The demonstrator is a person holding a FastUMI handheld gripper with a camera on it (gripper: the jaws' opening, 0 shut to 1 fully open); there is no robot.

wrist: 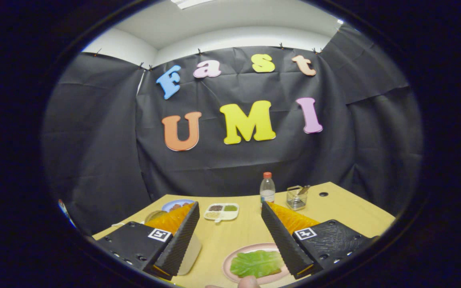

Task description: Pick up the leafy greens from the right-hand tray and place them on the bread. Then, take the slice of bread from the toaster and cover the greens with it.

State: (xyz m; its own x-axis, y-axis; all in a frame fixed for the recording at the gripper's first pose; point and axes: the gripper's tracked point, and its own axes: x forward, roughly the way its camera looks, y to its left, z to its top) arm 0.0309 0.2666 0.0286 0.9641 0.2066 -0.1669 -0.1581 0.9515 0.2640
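Already your gripper [228, 236] stood with its fingers spread wide, grasping nothing. The leafy greens [257, 263] lay on the pink plate [230, 260], below and between the fingertips, closer to the right finger, long axis running crosswise between the fingers. Whether bread sat beneath them could not be told. I judge the toaster slice came next.

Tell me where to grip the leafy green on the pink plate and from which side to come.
Grip the leafy green across its narrow width, coming down from above. It lies flat on the pink plate, just below and between the open fingers, so a side approach would likely hit the rim. Pinching a raised, crinkled edge looks easiest.
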